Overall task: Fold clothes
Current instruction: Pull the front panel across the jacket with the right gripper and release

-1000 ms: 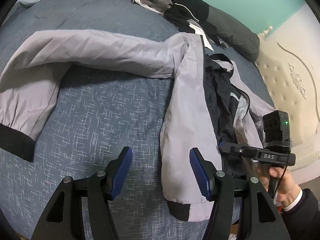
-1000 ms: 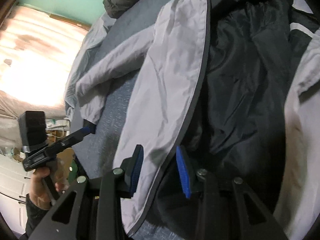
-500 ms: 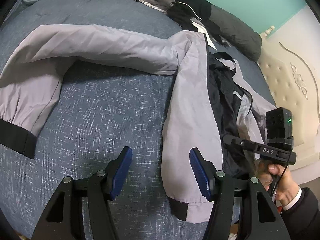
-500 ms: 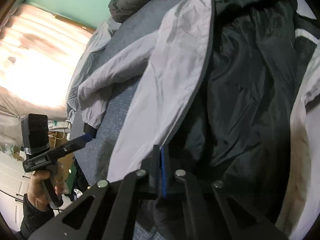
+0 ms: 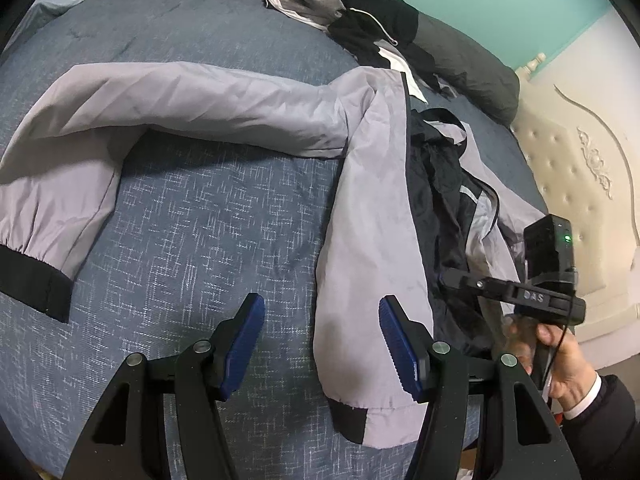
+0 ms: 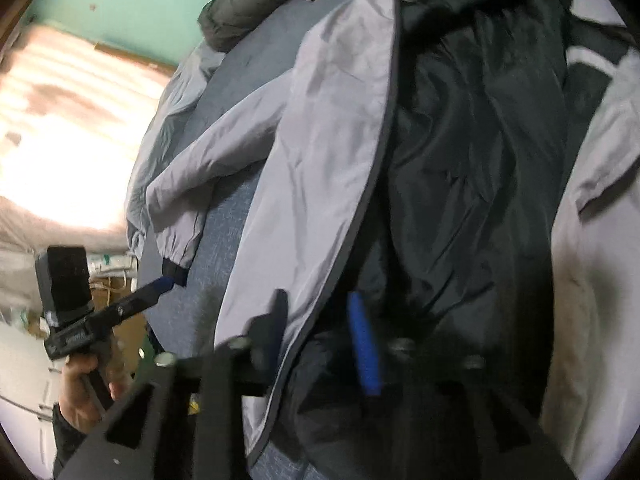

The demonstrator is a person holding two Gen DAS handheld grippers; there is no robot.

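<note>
A grey jacket [image 5: 372, 216] lies opened across the blue bed [image 5: 192, 240], dark lining [image 6: 460, 168] up, its long axis running from the black hem band near the person to the collar by the far pile of clothes [image 5: 352, 20]; one sleeve [image 5: 168, 108] stretches sideways, cuff toward the bed's edge. The right tongs [image 6: 320, 332], which have just been opening, straddle the front panel's dark-trimmed edge without pressing it (the slippery shell could slide free or bunch if they close on too little cloth). The left tongs [image 5: 320, 344] hang open over the bed, holding nothing, beside the hem.
</note>
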